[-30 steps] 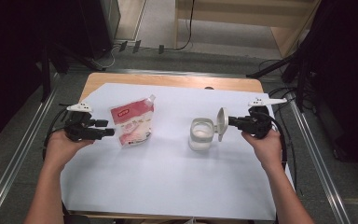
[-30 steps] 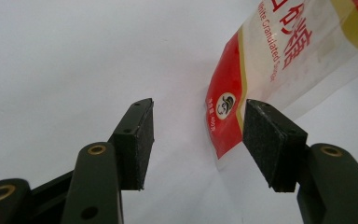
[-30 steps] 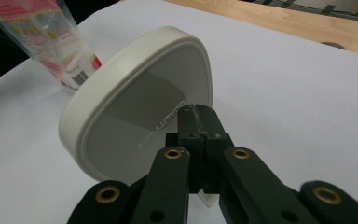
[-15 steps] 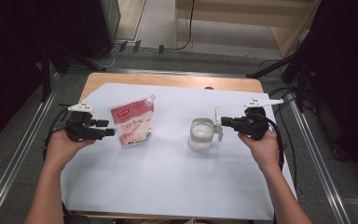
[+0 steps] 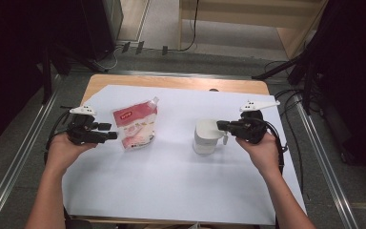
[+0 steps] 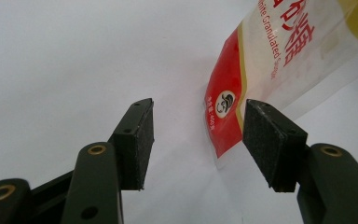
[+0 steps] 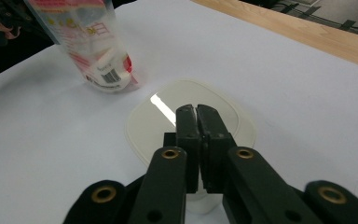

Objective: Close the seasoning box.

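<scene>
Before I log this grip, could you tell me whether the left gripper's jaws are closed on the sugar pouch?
No: in the left gripper view the left gripper has its jaws apart, and the sugar pouch lies beyond them, untouched.

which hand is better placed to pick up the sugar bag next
Left. The left gripper has its fingers apart, aimed at the sugar bag with the bag's edge between them. The right gripper has its fingers together above the lid of the white container, farther from the bag.
</scene>
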### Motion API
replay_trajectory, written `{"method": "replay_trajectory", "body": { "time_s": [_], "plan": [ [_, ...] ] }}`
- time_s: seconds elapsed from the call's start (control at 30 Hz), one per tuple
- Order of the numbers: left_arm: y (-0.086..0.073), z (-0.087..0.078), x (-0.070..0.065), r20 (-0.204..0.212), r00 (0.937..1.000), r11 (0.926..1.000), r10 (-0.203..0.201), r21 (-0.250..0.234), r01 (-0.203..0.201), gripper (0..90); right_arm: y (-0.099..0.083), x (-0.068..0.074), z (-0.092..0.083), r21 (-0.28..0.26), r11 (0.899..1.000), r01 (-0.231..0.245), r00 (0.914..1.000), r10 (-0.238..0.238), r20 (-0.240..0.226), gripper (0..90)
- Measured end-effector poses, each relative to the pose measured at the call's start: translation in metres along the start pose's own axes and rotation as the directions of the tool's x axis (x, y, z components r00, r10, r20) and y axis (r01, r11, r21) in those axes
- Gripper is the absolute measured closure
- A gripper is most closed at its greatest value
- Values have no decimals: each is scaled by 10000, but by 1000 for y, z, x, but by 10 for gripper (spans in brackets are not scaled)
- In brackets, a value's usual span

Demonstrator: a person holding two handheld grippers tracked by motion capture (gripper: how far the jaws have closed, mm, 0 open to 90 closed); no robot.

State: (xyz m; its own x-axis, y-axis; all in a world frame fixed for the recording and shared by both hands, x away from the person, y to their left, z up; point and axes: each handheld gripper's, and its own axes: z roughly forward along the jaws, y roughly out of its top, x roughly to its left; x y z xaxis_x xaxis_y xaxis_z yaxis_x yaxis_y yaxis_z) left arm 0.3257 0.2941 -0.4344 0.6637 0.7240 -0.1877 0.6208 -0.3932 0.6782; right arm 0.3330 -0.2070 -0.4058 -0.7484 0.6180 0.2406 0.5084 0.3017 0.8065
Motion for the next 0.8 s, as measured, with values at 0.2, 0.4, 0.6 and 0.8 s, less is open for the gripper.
{"method": "replay_trajectory", "body": {
  "time_s": [0.2, 0.4, 0.6, 0.8],
  "plan": [
    [0, 1, 0, -2, 10000, 10000, 7, 3, -7, 443, -1, -1, 1, 43, 9999, 101, 9999, -101, -9, 757],
    [-1, 1, 0, 30, 10000, 10000, -17, 15, 17, 443, -3, -2, -1, 4, 10000, 92, 10000, -92, 9, 708],
    [-2, 0, 0, -80, 9999, 9999, -65, -104, 64, 443, -5, -3, -4, -123, 9999, 93, 9999, -92, 98, 666],
    [-5, 1, 4, -141, 9997, 9998, -213, -63, 212, 443, -6, -10, -11, -563, 9984, 108, 9997, -97, 206, 568]
  ]
}}
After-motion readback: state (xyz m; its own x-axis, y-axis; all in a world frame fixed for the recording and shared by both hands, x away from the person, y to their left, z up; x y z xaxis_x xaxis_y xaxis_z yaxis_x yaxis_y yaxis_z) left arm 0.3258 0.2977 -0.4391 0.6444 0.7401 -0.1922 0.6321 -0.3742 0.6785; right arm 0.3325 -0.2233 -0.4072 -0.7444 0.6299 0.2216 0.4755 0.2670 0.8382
